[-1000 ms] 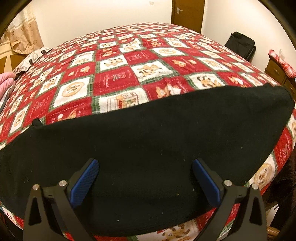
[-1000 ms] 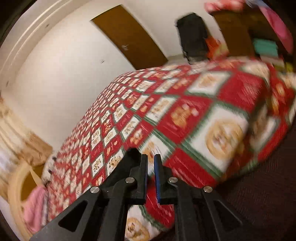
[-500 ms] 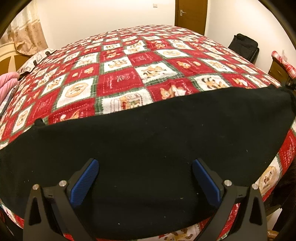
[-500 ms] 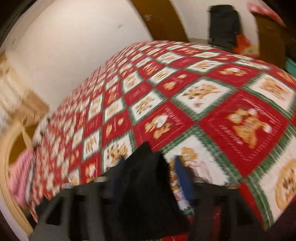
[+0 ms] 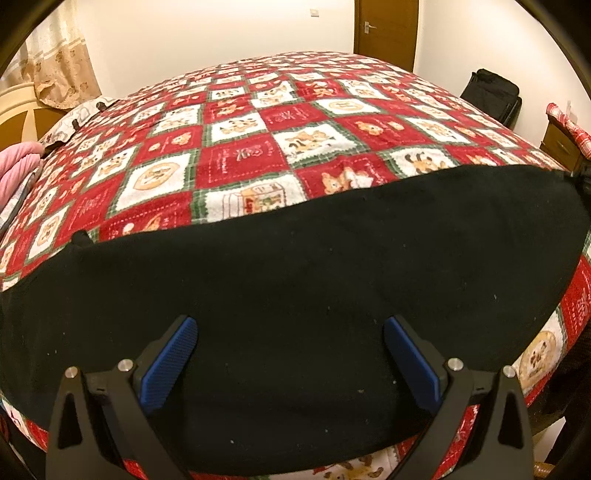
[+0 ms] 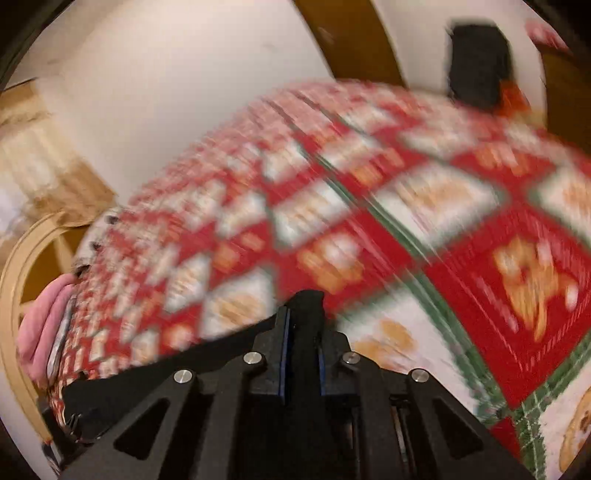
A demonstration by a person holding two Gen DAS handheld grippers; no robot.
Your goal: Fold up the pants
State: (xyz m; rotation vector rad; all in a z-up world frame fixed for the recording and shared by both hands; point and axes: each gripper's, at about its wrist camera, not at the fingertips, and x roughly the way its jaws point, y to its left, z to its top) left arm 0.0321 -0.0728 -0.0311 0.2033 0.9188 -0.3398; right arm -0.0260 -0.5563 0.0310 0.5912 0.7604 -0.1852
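Note:
Black pants lie flat across the near edge of the bed, stretched from left to right. My left gripper is open, its blue pads spread wide just above the middle of the pants, holding nothing. My right gripper is shut on a bunched end of the black pants, which sticks out between the jaws; the view is blurred by motion. In the left wrist view the right end of the pants looks pulled taut toward a dark shape at the frame's edge.
The bed has a red, white and green patchwork cover. A pink cloth lies at the left by a wooden headboard. A black bag stands by the far wall, a brown door behind, a wooden dresser at right.
My right gripper swung over the bed, opened around the pants' end and closed on it. My left gripper stayed open over the pants and tilted slightly.

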